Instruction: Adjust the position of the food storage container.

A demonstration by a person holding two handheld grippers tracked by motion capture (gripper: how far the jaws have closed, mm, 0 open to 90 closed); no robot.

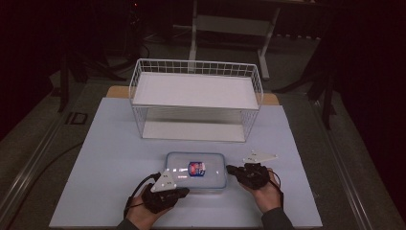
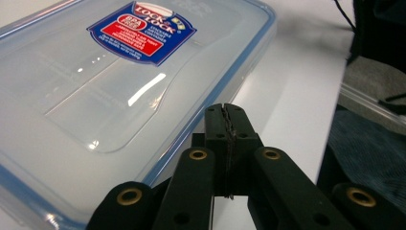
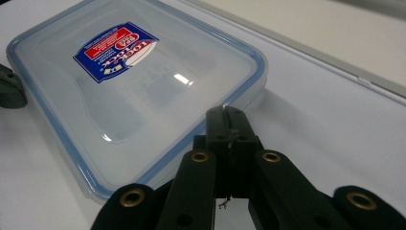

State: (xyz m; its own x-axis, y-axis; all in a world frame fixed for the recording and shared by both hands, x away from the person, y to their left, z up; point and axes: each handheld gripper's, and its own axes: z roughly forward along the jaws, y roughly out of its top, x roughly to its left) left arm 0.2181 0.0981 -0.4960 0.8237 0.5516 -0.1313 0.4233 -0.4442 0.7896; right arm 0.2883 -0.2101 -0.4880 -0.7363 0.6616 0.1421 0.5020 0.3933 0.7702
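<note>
A clear plastic food container [image 1: 196, 171] lies flat on the pale table, its blue-rimmed lid [image 2: 119, 86] closed and carrying a red and blue label [image 3: 117, 50]. My left gripper [image 1: 185, 192] is shut with nothing in it. Its tips [image 2: 225, 109] are at the container's near long edge. My right gripper [image 1: 230, 168] is also shut and empty, and its tips [image 3: 226, 111] are against the container's right short edge. A person's hand holds each gripper from below. Whether either gripper touches the rim I cannot tell.
A white wire shelf [image 1: 196, 91] with two levels stands behind the container at the back of the table mat [image 1: 110, 158]. The table's right edge [image 2: 335, 96] runs close to my left gripper's side. Dark floor and desk legs lie beyond.
</note>
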